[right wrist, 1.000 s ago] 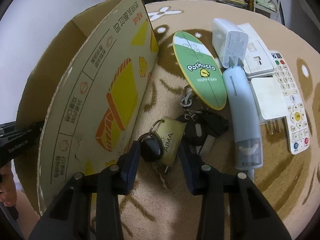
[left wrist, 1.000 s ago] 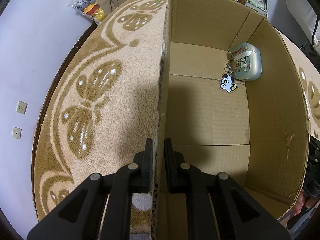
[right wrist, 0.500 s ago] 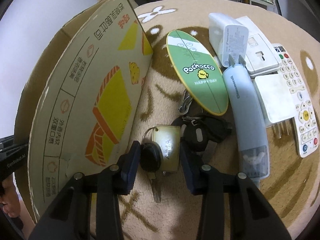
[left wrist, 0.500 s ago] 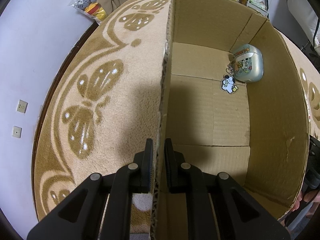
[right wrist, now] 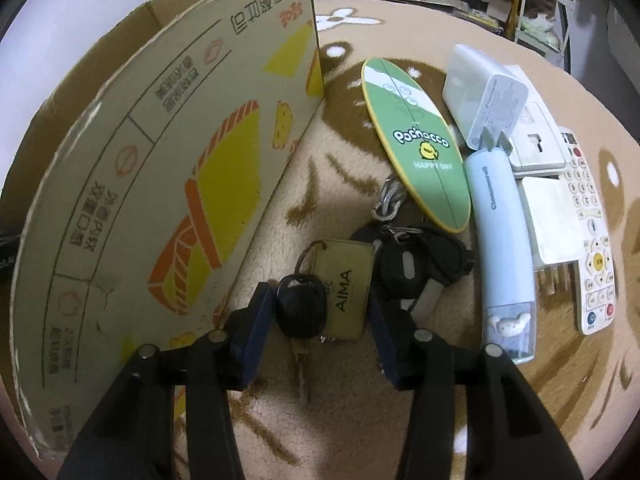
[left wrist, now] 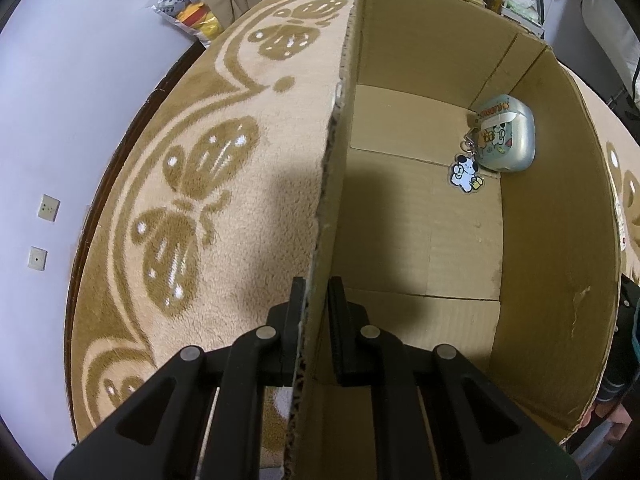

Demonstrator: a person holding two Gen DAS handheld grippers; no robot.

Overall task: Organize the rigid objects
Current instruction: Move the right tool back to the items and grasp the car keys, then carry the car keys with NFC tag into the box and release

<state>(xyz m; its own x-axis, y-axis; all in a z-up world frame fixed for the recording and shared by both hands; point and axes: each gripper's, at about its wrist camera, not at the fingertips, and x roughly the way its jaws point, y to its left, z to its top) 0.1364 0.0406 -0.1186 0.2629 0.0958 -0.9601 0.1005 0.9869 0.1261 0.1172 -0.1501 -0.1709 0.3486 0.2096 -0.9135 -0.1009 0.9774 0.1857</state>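
A: Where's the cardboard box (left wrist: 420,220)?
B: Filling the right of the left wrist view, its near wall pinched by the left gripper (left wrist: 316,320), jaws narrow. A pale blue case (left wrist: 506,138) lies in its far corner.
A: The right gripper (right wrist: 320,312)?
B: Lower centre, jaws wide around the black key (right wrist: 301,312) and AIMA tag (right wrist: 344,288).

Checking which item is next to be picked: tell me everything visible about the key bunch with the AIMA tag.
The key bunch lies flat on the beige patterned rug, beside the cardboard box. It has a gold rectangular tag printed AIMA, a black-headed key overlapping the tag's left edge with its metal blade pointing toward the camera, and a ring at the top. The right gripper straddles it, open; contact is unclear.
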